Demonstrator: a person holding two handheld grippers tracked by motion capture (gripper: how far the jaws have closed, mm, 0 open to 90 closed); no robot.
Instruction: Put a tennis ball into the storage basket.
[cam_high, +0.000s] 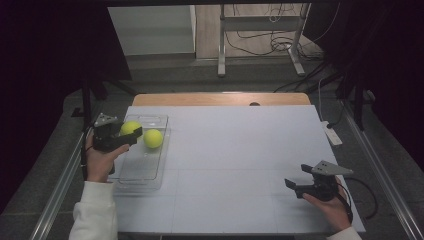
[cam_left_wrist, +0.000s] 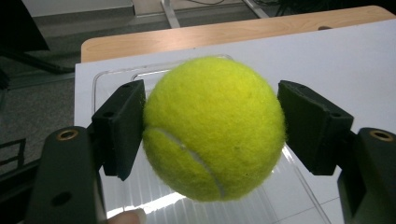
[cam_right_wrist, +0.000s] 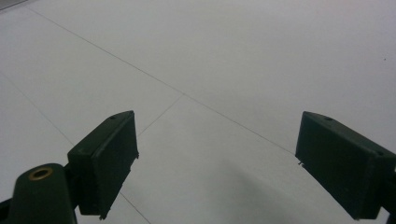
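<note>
Left gripper (cam_high: 131, 136) clamped on a tennis ball (cam_left_wrist: 214, 128), apparently held just above the clear tray (cam_high: 141, 175). Second ball (cam_high: 153, 138) inside that tray. Right gripper (cam_right_wrist: 217, 163) spread, well apart from the tray.

The white table cover (cam_high: 240, 165) spans the middle of the high view, marked by thin seam lines. A strip of bare wooden tabletop (cam_high: 215, 99) shows at its 12 o'clock edge. At 12 o'clock beyond that stands a metal frame (cam_high: 260, 37) with 2 legs, and loose cables (cam_high: 255, 42) lie on the floor around it. A white tag (cam_high: 332, 134) lies at the cover's 3 o'clock edge.
</note>
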